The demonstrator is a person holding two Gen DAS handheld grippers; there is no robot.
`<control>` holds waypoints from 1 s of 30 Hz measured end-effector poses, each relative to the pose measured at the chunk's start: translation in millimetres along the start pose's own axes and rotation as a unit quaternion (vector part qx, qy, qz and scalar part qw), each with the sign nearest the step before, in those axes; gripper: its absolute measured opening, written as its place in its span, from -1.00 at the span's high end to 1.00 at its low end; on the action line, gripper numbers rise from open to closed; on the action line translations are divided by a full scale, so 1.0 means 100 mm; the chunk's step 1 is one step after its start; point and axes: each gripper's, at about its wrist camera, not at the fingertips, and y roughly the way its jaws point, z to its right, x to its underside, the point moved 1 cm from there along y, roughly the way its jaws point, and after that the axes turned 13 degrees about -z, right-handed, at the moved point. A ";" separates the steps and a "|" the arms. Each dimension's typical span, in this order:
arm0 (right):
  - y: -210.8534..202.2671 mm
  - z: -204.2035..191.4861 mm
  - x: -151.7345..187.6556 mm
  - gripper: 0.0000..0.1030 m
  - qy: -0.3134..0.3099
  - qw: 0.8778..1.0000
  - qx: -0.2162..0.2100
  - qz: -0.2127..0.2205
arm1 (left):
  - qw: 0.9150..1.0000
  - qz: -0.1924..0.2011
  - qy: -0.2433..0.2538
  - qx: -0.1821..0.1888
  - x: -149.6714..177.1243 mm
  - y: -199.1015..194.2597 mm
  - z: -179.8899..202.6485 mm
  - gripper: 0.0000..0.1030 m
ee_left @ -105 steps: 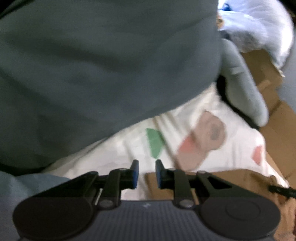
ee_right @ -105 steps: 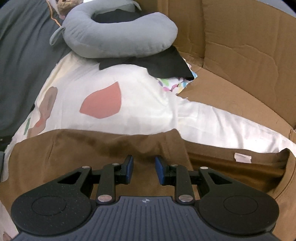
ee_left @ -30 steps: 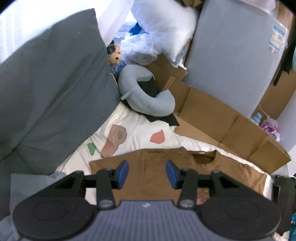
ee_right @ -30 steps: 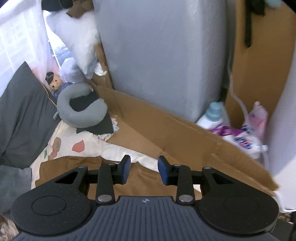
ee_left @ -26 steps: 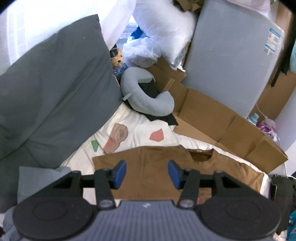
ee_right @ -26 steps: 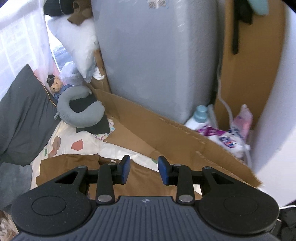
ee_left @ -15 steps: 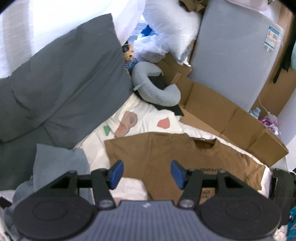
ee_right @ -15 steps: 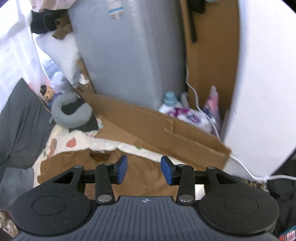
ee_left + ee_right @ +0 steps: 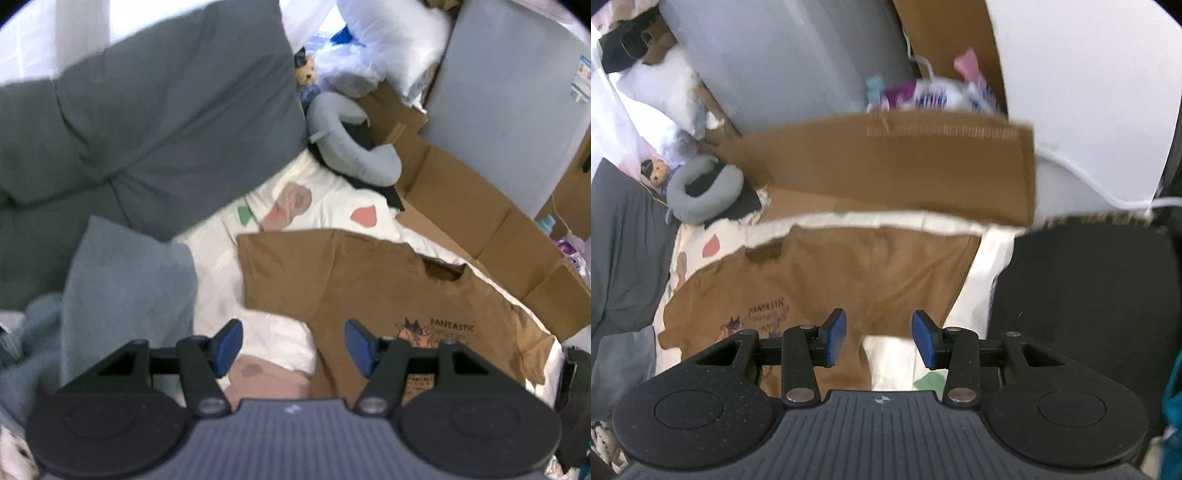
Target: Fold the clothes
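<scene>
- Brown cotton T-shirt point(image 9: 373, 291): lies spread flat, print side up, on the bed point(image 9: 218, 258), collar toward the cardboard-lined far edge, both short sleeves out to the sides. No fold shows yet.
- Left gripper point(image 9: 291, 345): jaws wide apart, holding nothing, raised above the bed near the shirt's left sleeve and side seam.
- Right gripper point(image 9: 875, 338): jaws wide apart, holding nothing, raised over the shirt's right side and the strip of white sheet beyond it.
- Step in hand, as judged: descent to pinch the shirt for a 1st fold. Best done by taking 1 layer pair only at a sleeve or shoulder with 1 gripper and the hem on the same side with the other, then carrying that edge across in a straight line so the printed chest stays flat.
- Risk, as judged: the loose sheet beneath could be pinched with the shirt; thin knit may slip from a shallow grip.
- Surface: soft white sheet with coloured patches, slightly rumpled.
- Surroundings: grey duvet point(image 9: 147, 122) and a folded blue-grey cloth point(image 9: 125, 288) at the bed's left edge; neck pillow point(image 9: 354, 155) at the far left corner; cardboard panels point(image 9: 886, 170) along the far edge; dark garment point(image 9: 1082, 306) at the right edge.
</scene>
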 end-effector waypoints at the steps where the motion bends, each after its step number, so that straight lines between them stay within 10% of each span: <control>1: 0.12 0.01 0.05 0.10 0.006 1.000 0.000 -0.004 | 1.000 -0.004 0.000 0.000 0.03 0.07 -0.01 -0.24; 15: 1.37 0.31 0.30 0.10 0.118 0.993 0.009 -0.008 | 0.997 -0.067 -0.038 -0.003 0.44 0.87 -0.17 -0.24; 30: 2.08 0.67 0.33 0.10 0.319 0.946 -0.038 0.028 | 0.995 -0.103 -0.004 -0.013 0.62 1.15 -0.03 -0.24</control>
